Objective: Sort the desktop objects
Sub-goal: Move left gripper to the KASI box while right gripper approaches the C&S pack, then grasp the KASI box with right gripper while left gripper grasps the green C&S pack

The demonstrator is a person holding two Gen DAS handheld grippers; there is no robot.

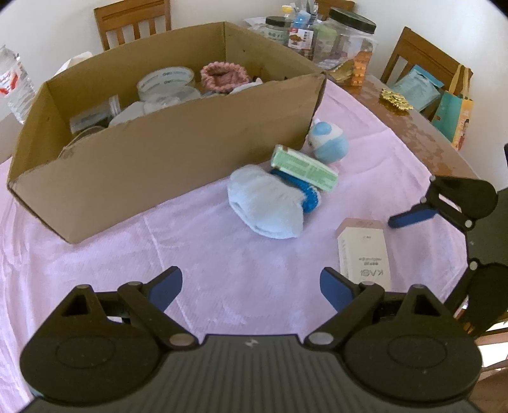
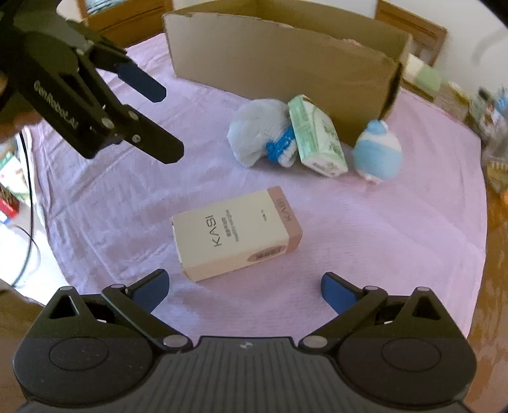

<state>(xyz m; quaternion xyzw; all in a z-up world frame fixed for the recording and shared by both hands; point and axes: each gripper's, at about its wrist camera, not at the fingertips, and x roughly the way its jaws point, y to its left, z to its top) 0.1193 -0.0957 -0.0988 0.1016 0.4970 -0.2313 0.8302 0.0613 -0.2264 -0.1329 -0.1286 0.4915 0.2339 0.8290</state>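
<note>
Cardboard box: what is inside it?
Inside the cardboard box: tape rolls, a pink knitted item, pale items. The near wall hides its floor.

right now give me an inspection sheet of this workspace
surface: pink cloth over a wooden table
job's things: open cardboard box, part filled; cream KASI carton, folded pale-blue sock, green carton and blue-white plush toy lie outside it
clutter: jars, water bottle
grippers: left gripper and right gripper open, empty
cables: black cable, off the table
surroundings: wooden chairs
</note>
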